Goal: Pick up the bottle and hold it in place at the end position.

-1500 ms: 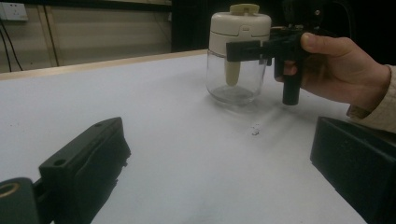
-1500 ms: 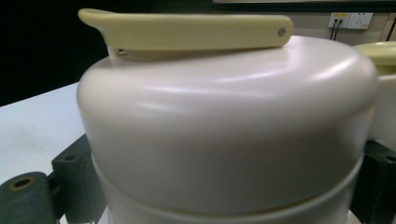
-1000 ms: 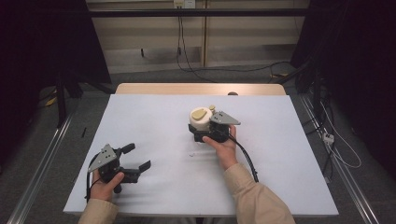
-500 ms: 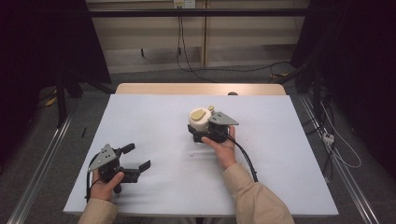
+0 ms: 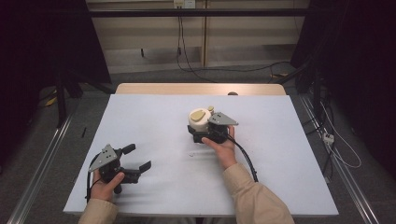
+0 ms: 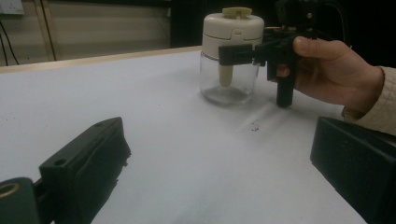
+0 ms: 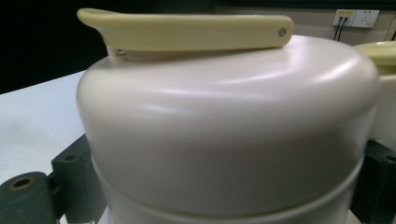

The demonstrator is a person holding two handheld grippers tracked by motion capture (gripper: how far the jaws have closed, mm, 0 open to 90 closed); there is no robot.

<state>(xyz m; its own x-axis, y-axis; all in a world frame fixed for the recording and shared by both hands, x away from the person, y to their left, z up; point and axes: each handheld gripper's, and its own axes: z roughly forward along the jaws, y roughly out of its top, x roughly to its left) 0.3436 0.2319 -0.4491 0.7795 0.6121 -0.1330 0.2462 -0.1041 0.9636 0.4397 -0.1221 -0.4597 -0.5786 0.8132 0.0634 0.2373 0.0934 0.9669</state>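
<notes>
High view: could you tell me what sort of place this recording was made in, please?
Probably a lab or test room set up for recording, not a home. A bare white table stands between dark curtains, loose cables trail over the floor behind it, and the person's hands hold a left gripper and a right gripper.

White table (image 5: 140, 121), beige wall (image 5: 140, 37), wall socket (image 5: 183, 3), grey floor (image 5: 56, 140)

place: likely a lab | cues: dark curtains (image 5: 42, 51); floor cables (image 5: 243, 67); white-topped table (image 5: 154, 121); wall sockets (image 7: 357, 17)
</notes>
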